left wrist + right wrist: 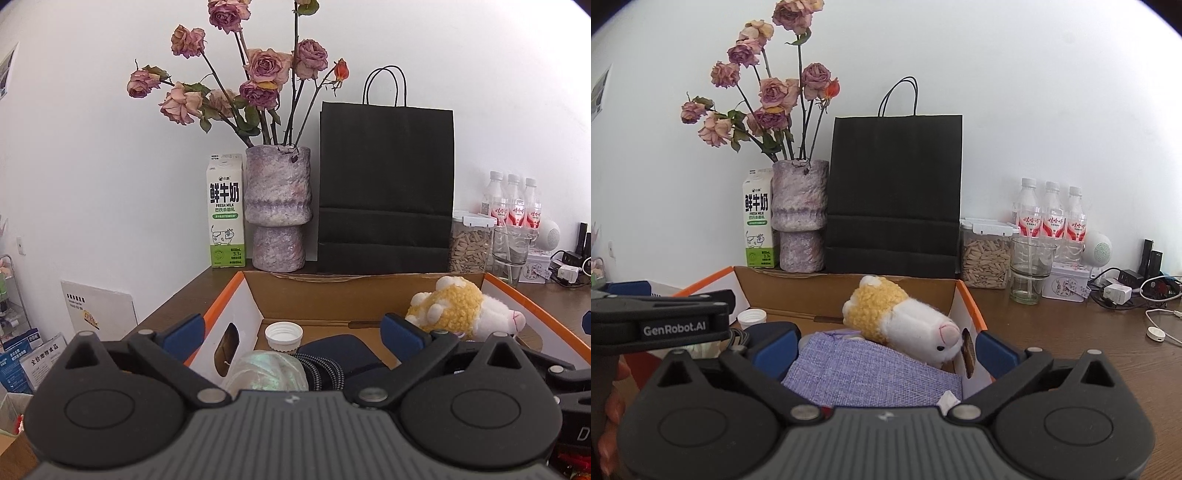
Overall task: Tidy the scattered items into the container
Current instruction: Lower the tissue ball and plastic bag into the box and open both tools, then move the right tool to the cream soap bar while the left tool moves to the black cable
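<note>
The left gripper (291,334) is hovering over the near left part of the cardboard box (332,295), its blue pads spread wide and gripping nothing. The right gripper (886,347) is hanging over the near right part of the same box, jaws likewise standing fully apart and holding nothing. Inside the box, a plush toy (905,321) with a yellow woolly body and white head is lying toward the right wall, its snout resting against that wall near the handle cutout. A purple fabric pouch (871,373) is lying in the box just in front of the toy, between the right gripper's pads but untouched by them. Toward the box's left side, a white-capped bottle (283,335) is standing, with an iridescent pouch (266,373), a braided cord (325,369) and a dark case (340,349) lying close around it. Behind the box, against the wall, a milk carton (225,210), a vase of dried roses (277,206) and a black paper bag (386,184) are standing in a row.
</note>
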`<act>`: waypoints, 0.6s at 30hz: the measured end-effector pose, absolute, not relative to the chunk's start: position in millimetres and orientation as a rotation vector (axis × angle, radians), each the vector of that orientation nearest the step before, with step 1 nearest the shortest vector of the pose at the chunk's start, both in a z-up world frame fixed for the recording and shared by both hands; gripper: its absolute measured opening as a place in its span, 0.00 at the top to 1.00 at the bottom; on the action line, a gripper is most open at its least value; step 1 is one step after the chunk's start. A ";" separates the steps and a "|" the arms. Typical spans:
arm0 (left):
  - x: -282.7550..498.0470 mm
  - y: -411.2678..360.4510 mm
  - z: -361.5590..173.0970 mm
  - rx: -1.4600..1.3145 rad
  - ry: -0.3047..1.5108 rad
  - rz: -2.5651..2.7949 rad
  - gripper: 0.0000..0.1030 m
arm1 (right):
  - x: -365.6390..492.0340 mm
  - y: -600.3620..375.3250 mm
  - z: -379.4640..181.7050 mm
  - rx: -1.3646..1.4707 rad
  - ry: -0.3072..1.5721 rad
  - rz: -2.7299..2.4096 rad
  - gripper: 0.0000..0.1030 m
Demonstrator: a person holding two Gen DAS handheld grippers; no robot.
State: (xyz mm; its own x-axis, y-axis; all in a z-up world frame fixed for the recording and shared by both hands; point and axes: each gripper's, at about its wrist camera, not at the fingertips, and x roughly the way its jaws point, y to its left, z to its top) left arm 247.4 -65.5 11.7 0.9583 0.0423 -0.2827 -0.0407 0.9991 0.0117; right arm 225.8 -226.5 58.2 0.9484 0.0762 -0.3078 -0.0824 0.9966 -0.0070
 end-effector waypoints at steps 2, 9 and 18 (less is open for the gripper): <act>246.9 -65.7 11.9 0.006 0.286 0.039 0.00 | 225.2 -226.1 58.8 -0.022 0.310 0.081 0.00; 242.5 -65.6 12.7 0.006 0.267 0.031 0.00 | 216.7 -224.9 63.1 -0.037 0.288 0.083 0.00; 235.3 -68.8 8.3 0.025 0.246 0.024 0.00 | 208.4 -220.0 61.5 -0.063 0.285 0.109 0.00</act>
State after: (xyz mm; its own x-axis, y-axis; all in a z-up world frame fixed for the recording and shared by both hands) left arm 235.3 -68.8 8.3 0.9695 0.0265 -0.2436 -0.0203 0.9994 0.0280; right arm 208.4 -220.0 61.5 0.9538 0.0986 -0.2838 -0.1163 0.9921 -0.0463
